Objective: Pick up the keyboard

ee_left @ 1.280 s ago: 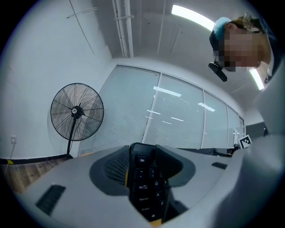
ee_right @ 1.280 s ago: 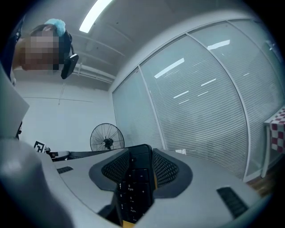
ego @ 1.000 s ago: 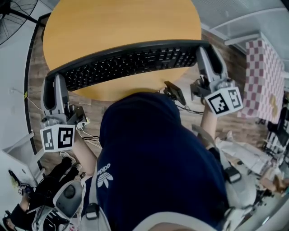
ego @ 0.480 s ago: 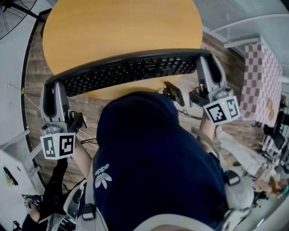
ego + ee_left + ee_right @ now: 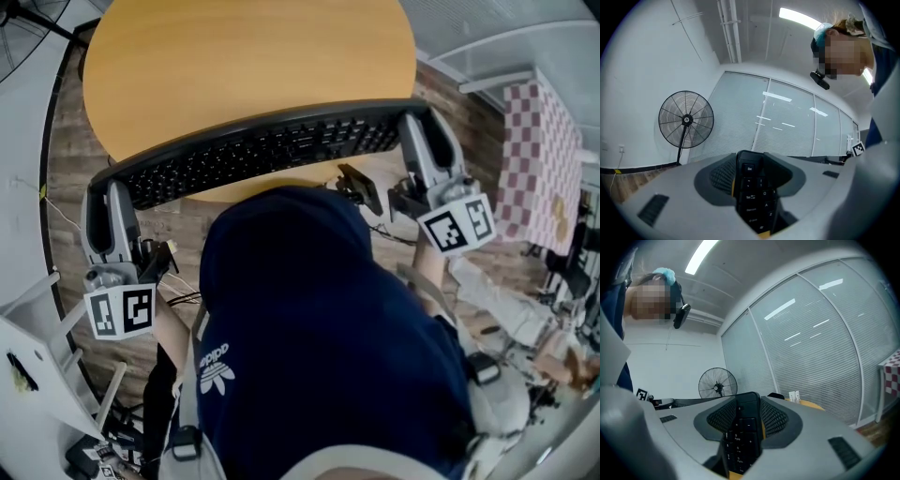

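A long black keyboard (image 5: 262,150) hangs level over the near edge of the round wooden table (image 5: 244,56), held at both ends. My left gripper (image 5: 98,183) is shut on its left end, and the Esc-key end (image 5: 754,197) sits between the grey jaws in the left gripper view (image 5: 752,178). My right gripper (image 5: 417,117) is shut on the right end; in the right gripper view (image 5: 747,420) the keys (image 5: 740,437) run down between the ribbed pads (image 5: 776,418). Both wide-angle views point upward into the room.
The person's dark hooded top (image 5: 309,328) fills the lower middle of the head view. A standing fan (image 5: 686,119) stands by the blinds. A checkered cloth (image 5: 539,159) lies at the right. Cables and gear (image 5: 103,450) crowd the floor at lower left.
The keyboard stays gripped at both ends. It and both grippers have drifted slightly toward the person, with the left end sinking a little lower in the head view.
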A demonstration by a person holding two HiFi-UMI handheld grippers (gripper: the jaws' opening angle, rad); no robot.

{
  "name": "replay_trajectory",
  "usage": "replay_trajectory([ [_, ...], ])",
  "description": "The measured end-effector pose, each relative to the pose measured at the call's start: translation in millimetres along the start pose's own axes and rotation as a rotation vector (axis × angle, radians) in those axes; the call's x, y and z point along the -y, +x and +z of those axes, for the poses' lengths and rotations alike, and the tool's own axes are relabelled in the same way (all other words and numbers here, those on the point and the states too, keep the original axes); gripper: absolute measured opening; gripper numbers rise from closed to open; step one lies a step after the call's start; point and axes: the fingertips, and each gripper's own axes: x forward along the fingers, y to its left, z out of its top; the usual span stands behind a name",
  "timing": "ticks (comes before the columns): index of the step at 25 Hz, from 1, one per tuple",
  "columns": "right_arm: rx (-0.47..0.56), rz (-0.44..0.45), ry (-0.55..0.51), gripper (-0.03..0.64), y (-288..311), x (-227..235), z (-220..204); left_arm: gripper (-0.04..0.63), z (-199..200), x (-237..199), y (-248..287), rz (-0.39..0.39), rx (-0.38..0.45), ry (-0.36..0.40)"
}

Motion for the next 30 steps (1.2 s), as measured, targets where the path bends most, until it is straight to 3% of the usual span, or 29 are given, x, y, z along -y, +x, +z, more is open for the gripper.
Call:
replay_trajectory([
  [30, 0.021, -0.016, 0.011, 0.153, -1.8, -0.4, 2.4, 0.164, 4.7, 1.5, 2.1, -0.017, 0.006, 0.011],
])
